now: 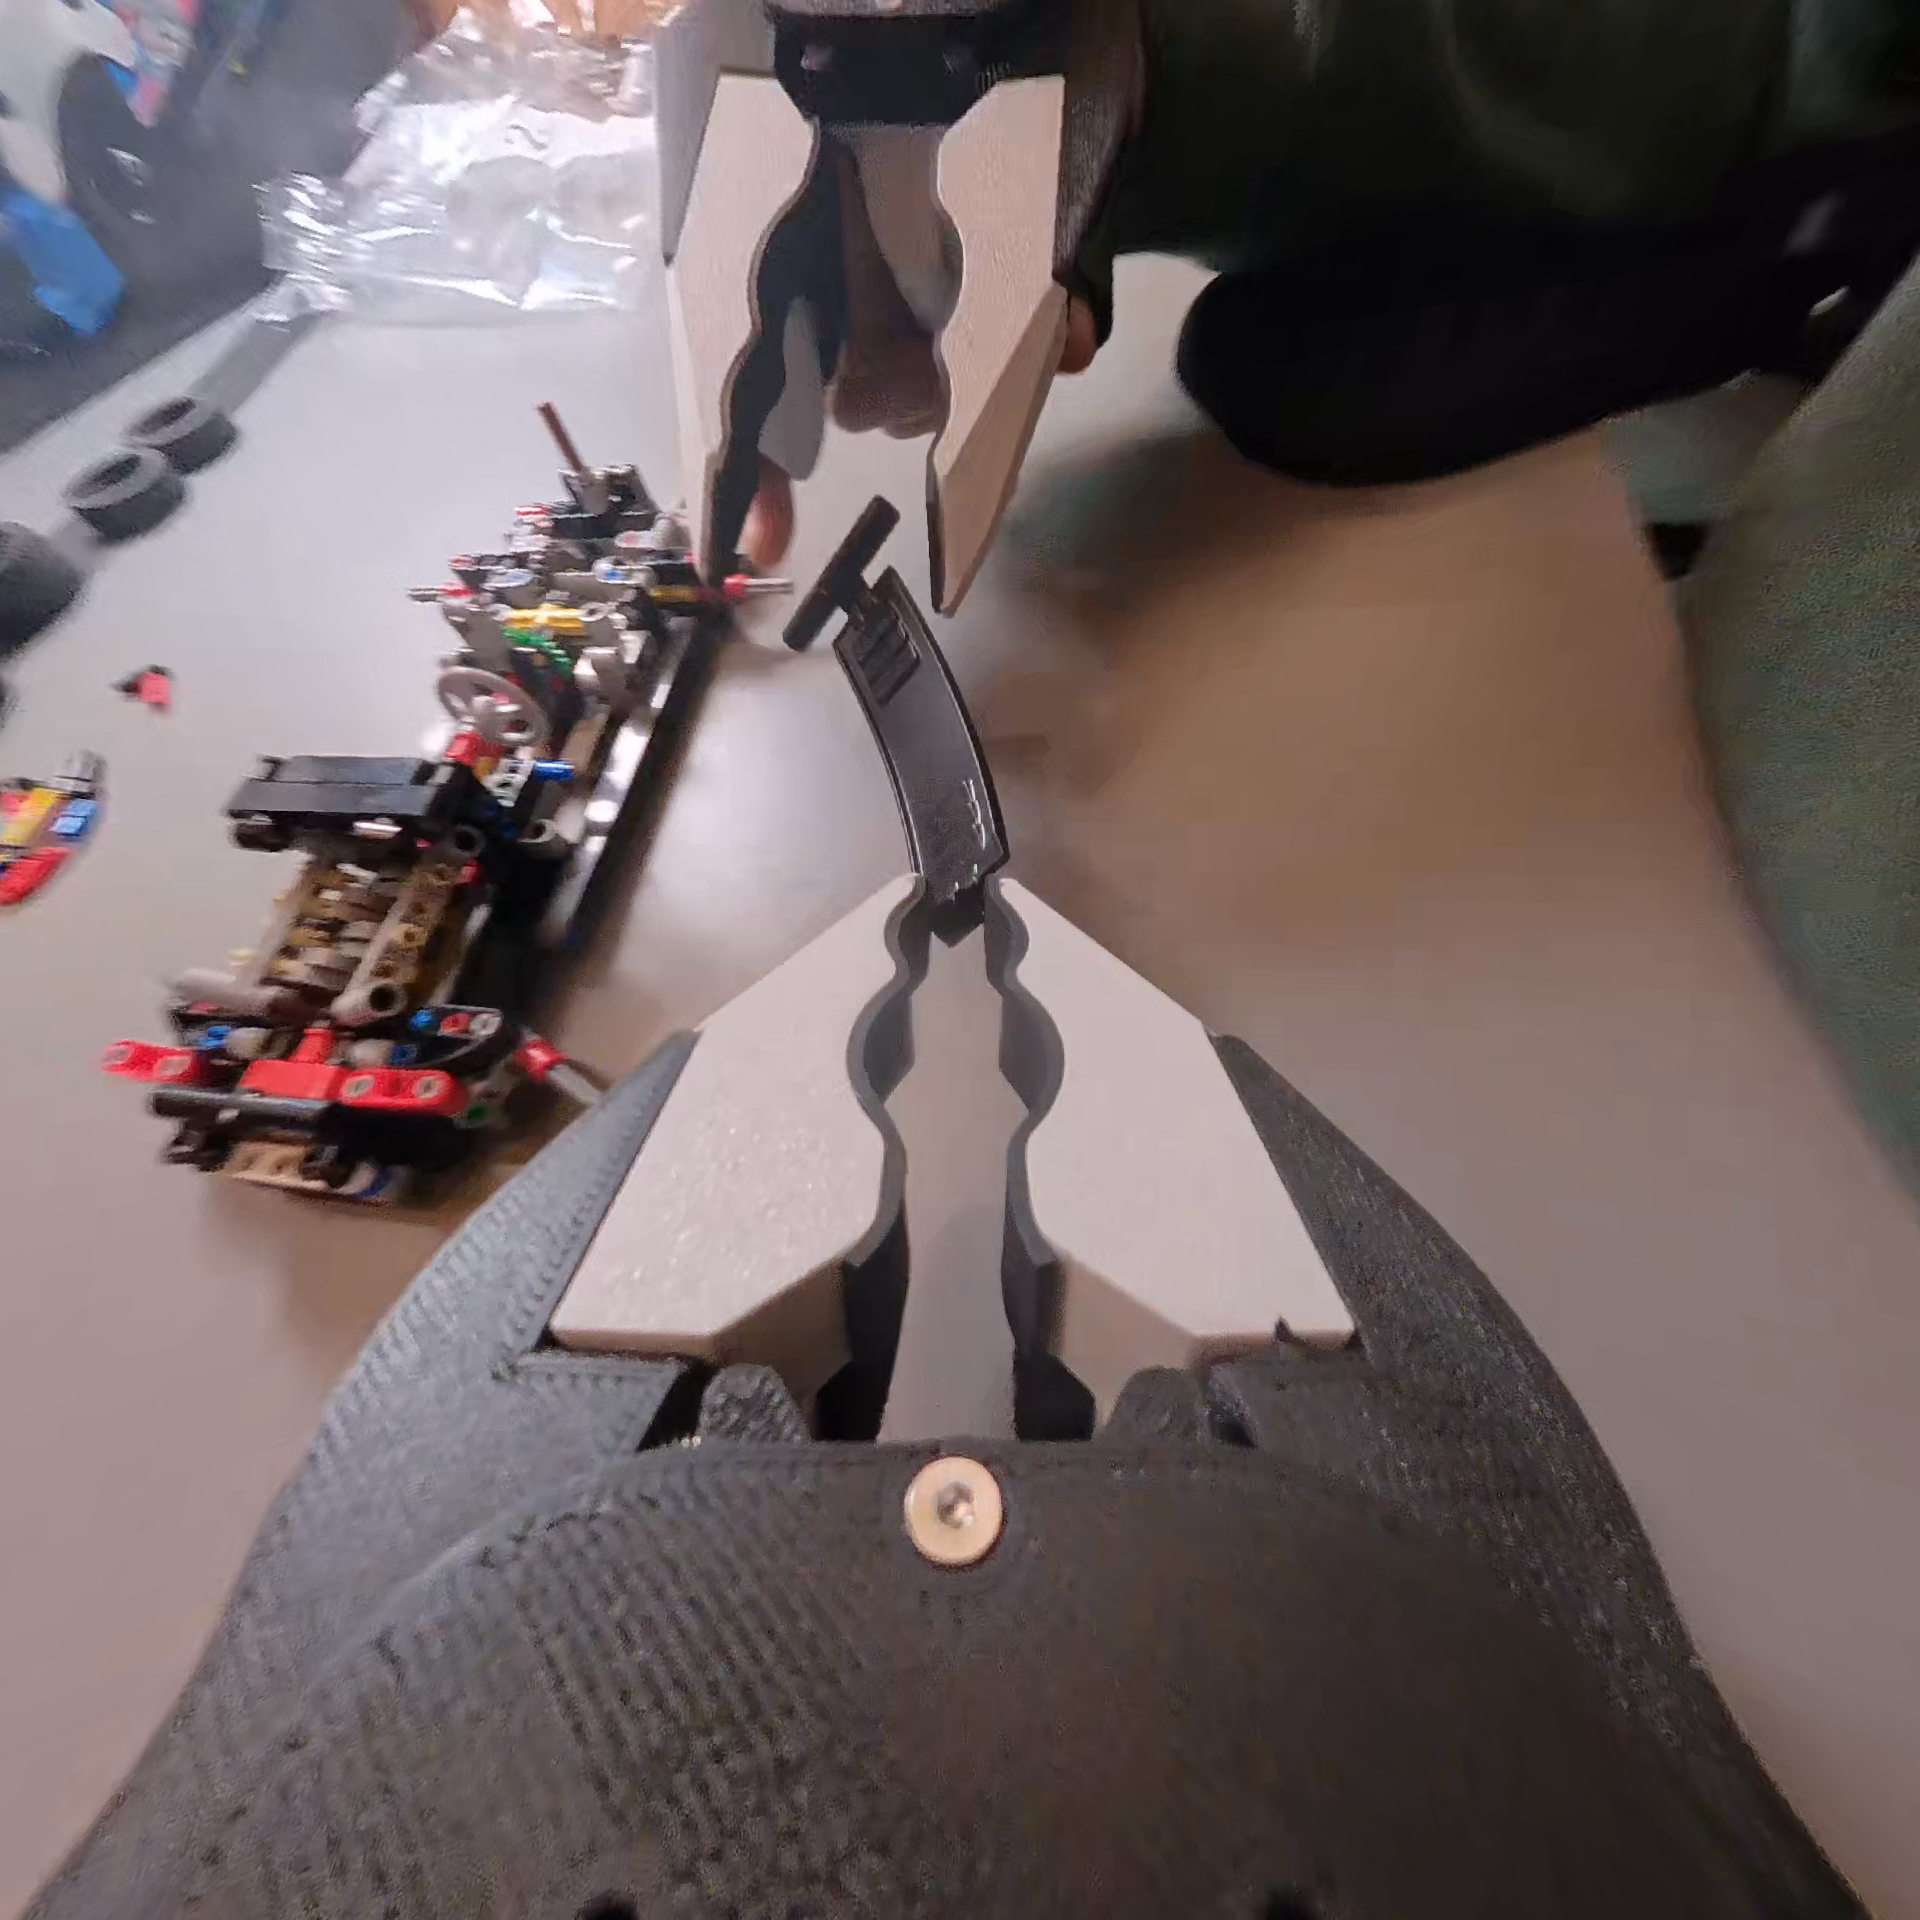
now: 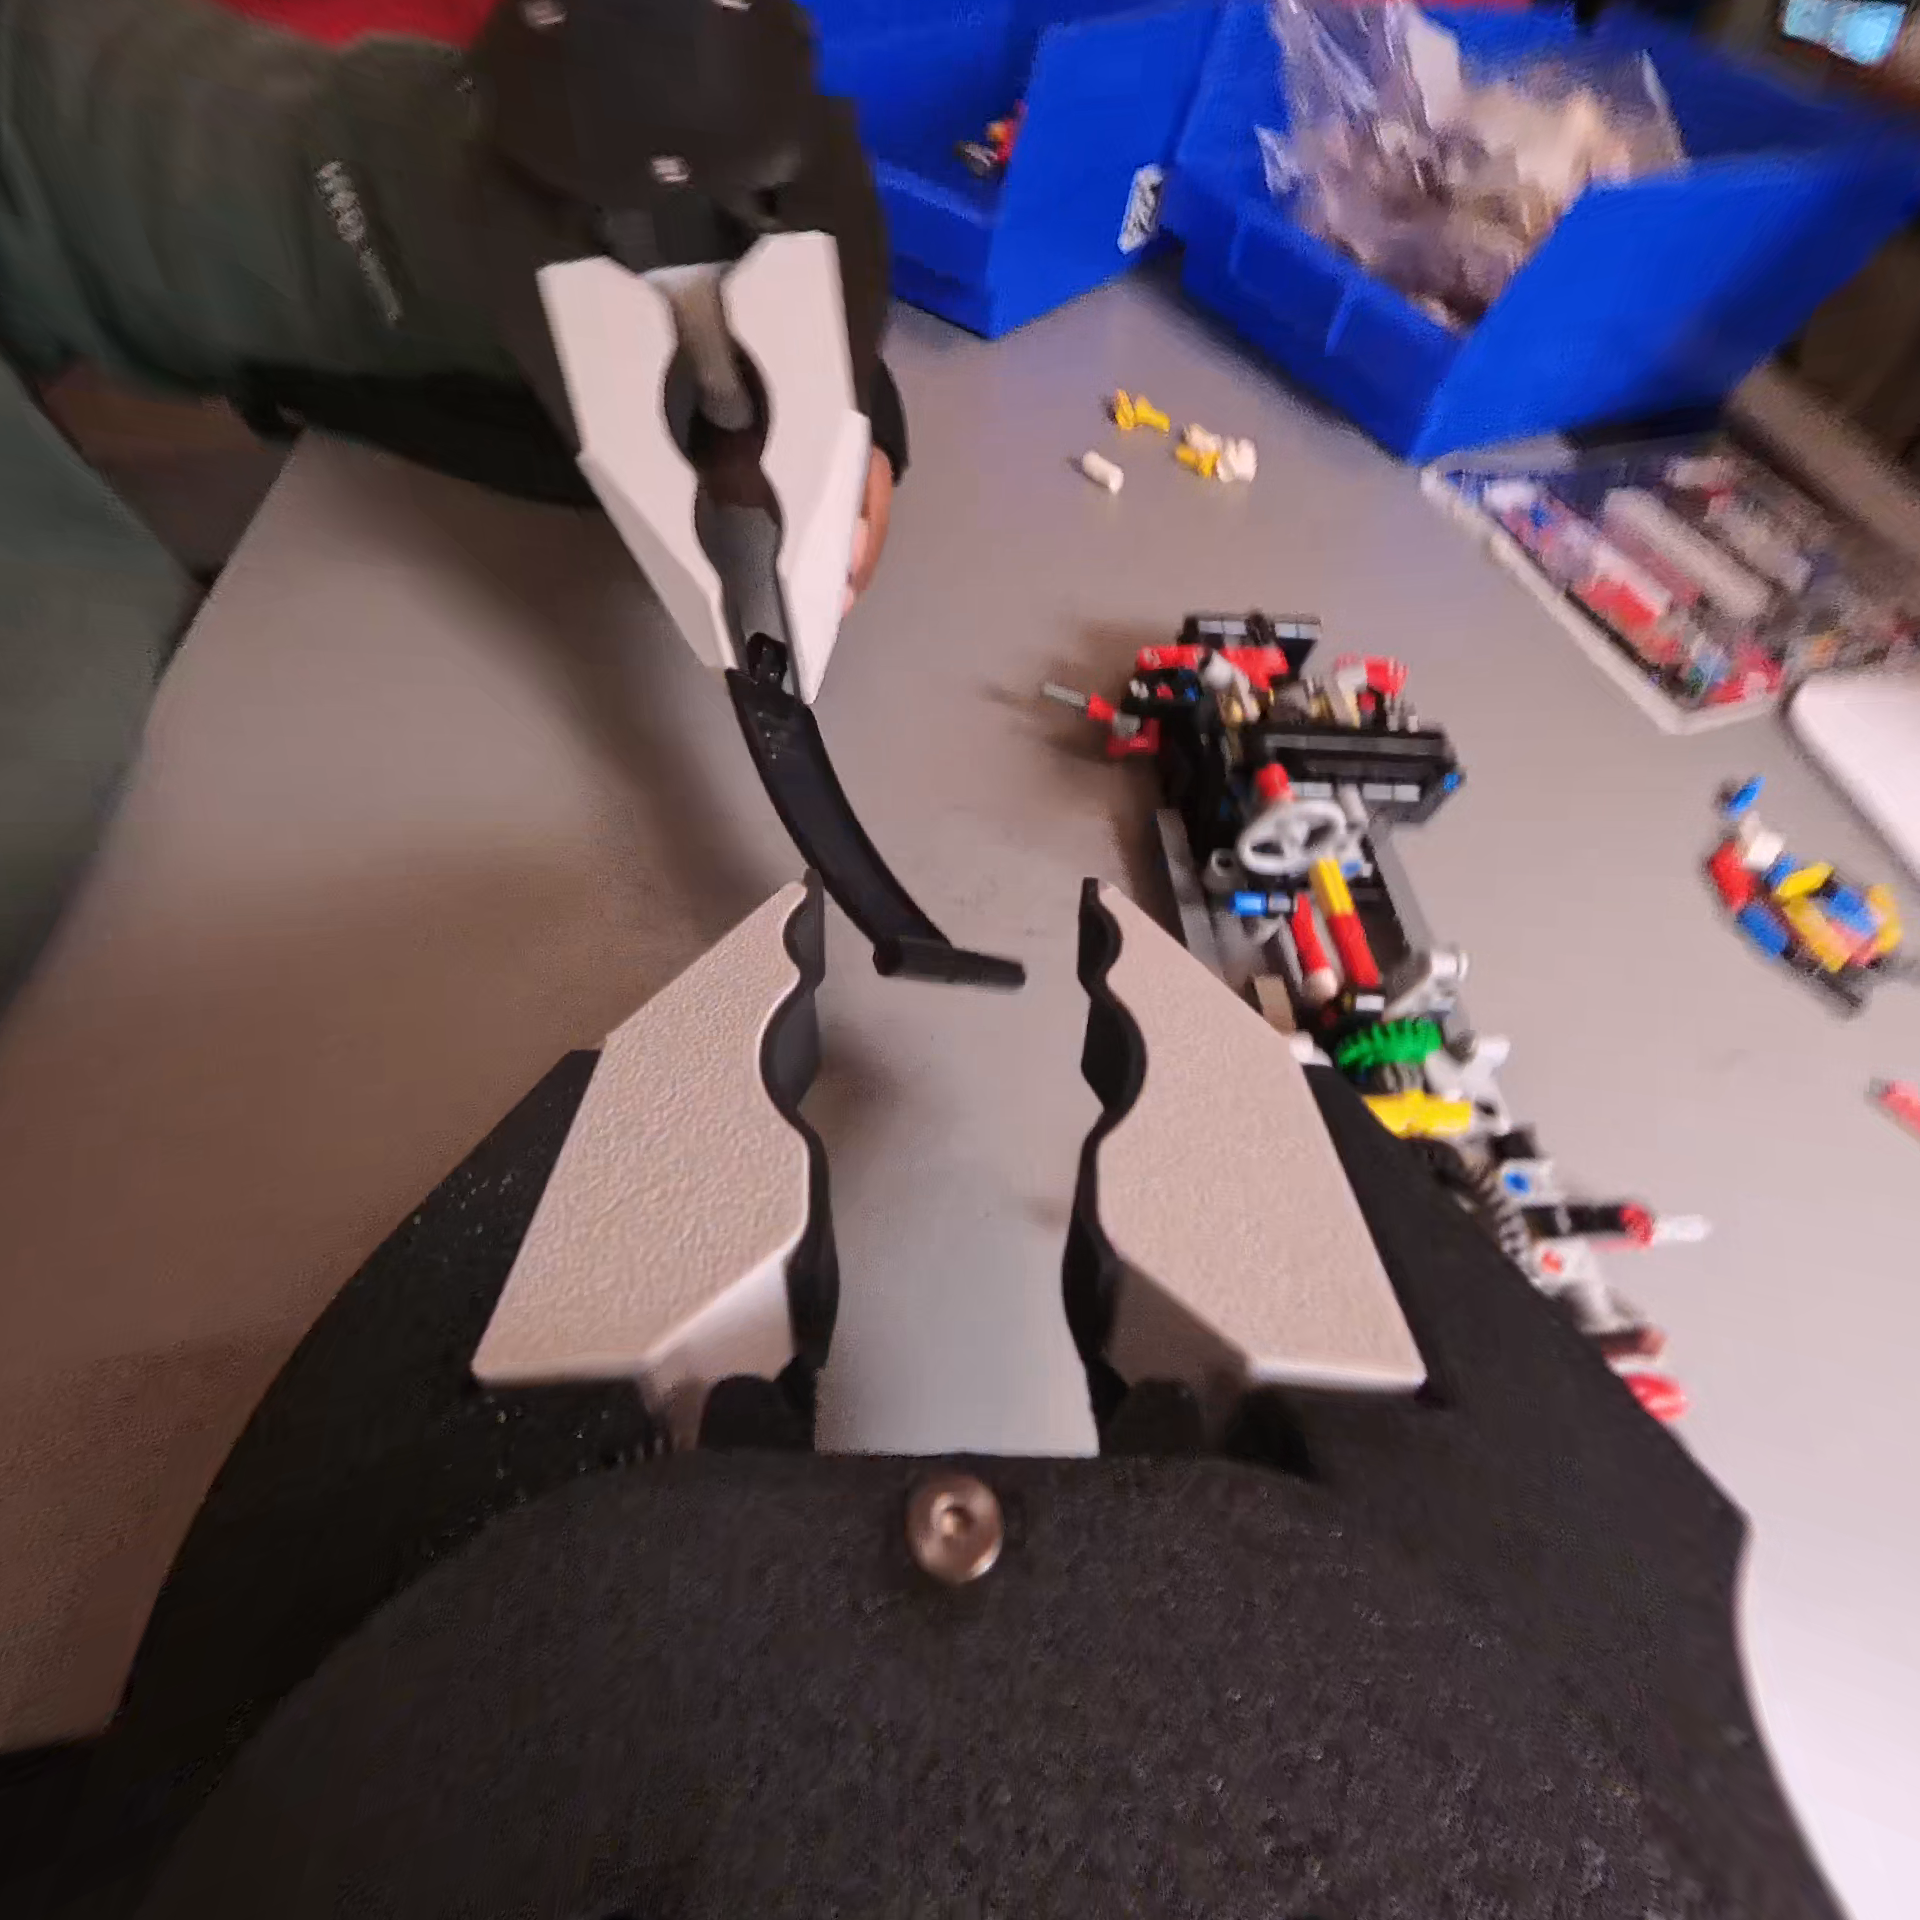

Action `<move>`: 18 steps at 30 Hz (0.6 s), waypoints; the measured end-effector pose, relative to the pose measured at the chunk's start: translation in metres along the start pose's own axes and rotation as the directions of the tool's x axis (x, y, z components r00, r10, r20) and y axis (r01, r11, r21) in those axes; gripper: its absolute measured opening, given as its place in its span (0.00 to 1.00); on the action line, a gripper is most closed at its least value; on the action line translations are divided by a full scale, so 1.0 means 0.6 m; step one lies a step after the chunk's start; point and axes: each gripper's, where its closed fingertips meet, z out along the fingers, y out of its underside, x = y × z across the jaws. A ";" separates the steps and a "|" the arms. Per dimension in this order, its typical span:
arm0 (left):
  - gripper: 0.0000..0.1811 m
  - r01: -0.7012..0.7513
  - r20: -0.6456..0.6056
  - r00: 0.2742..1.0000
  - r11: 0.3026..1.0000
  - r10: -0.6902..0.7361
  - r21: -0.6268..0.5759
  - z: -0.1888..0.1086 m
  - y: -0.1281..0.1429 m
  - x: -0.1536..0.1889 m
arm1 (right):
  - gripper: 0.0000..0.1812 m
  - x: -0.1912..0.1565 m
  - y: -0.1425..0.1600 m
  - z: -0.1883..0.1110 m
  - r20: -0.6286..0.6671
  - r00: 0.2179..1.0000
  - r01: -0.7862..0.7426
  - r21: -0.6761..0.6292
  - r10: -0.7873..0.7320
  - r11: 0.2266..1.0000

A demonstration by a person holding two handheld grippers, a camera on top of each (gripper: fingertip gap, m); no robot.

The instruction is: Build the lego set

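Note:
My left gripper (image 1: pixel 951 894) is shut on one end of a black curved lego panel (image 1: pixel 935 748) and holds it above the table; a black axle pin (image 1: pixel 842 571) sticks out of its far end. My right gripper (image 2: pixel 951 914) is open, its fingertips on either side of that pin (image 2: pixel 951 966), not touching it. The right gripper also shows in the left wrist view (image 1: pixel 831 561), open above the pin. The left gripper shows in the right wrist view (image 2: pixel 764 665) with the panel (image 2: pixel 821 831). The part-built lego car chassis (image 1: pixel 436 831) (image 2: pixel 1340 883) lies on the table beside them.
Black tyres (image 1: pixel 145 468) and loose small bricks (image 1: pixel 42 821) lie left of the chassis, with a crumpled clear bag (image 1: pixel 468 197) behind. Blue bins (image 2: pixel 1507 260), small yellow and white parts (image 2: pixel 1195 447) and a brick pile (image 2: pixel 1808 904) lie beyond. A person's green sleeve (image 1: pixel 1507 208) is close.

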 end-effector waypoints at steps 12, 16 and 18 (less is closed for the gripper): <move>0.12 0.193 -0.149 0.974 0.973 -0.174 0.127 -0.024 -0.030 0.010 | 0.00 -0.069 -0.004 -0.005 0.263 0.955 -0.136 -0.037 0.140 0.990; 0.18 0.044 -0.048 0.998 0.998 -0.042 0.034 0.000 -0.007 0.014 | 0.00 -0.090 0.009 0.006 0.396 0.777 -0.456 -0.180 0.489 0.871; 0.20 -0.026 -0.026 0.999 1.000 0.026 -0.017 0.013 0.004 0.020 | 0.00 -0.088 0.002 0.011 0.431 0.655 -0.592 -0.218 0.620 0.776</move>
